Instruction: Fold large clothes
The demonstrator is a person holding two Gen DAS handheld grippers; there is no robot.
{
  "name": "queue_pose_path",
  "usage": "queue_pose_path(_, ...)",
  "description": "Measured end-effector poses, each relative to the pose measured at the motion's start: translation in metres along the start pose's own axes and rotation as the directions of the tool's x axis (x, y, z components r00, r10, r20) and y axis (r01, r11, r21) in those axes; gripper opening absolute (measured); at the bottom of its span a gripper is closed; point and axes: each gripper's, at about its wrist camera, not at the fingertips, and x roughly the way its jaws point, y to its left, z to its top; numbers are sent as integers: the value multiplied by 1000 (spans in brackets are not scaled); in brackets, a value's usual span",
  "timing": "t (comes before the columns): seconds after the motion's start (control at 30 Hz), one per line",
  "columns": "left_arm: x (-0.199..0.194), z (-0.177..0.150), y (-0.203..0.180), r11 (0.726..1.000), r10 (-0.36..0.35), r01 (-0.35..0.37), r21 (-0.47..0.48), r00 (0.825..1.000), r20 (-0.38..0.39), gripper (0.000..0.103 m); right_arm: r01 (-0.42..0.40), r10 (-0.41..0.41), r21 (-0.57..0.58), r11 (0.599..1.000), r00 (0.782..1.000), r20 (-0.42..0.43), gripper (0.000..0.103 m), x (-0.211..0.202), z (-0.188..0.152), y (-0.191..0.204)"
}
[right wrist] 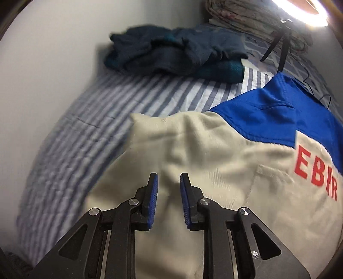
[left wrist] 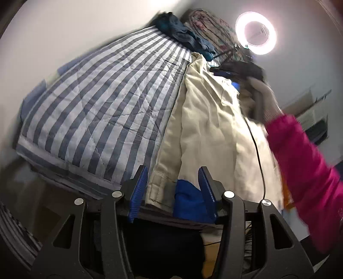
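Note:
A large cream garment [right wrist: 214, 163] with a blue yoke and red letters lies on the striped bed [right wrist: 90, 120]. In the left wrist view the same cream garment [left wrist: 205, 128] runs down the bed's right side, with a blue part between the fingers. My left gripper [left wrist: 172, 171] is open at the garment's near hem, just off the bed's edge. My right gripper [right wrist: 169, 178] is open a little, its fingers over a raised cream fold, not closed on it. In the left wrist view the right gripper [left wrist: 253, 81] is blurred, held by a hand in a pink sleeve.
A dark blue-green heap of clothes [right wrist: 171, 55] lies at the bed's far end by the white wall. A patterned folded blanket [right wrist: 246, 19] and a ring light [left wrist: 256, 33] on a tripod stand at the far right corner. A black cable [left wrist: 257, 150] crosses the garment.

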Motion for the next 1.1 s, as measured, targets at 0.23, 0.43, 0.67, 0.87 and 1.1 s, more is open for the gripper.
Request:
queue_pose_path(0.23,22,4,13,990,-104,97,-102,992,-67,63,-177,174,-52,983,984,-44,20,-80,-89,27)
queue_pose_path(0.43,38,5,4,995,-76,70,-75,994,-81,67,-238,224,-89,967,964,-146,19,-82,-174,68)
queue_pose_path(0.67,58,4,0,999,-34,31,-30,995,-97,58,-165,148,-87,983,974,-175,20,-50,-202,83)
queue_pose_path(0.87,50,-1,-17,997,-21,25,67,998,-58,21,-189,186,-27,982,980,-67,20,-79,-195,75)
queue_pose_path(1.1,38,-5,-52,976,11,-14,217,1000,16,19,-187,186,-5,982,979,-81,63,-84,-143,85)
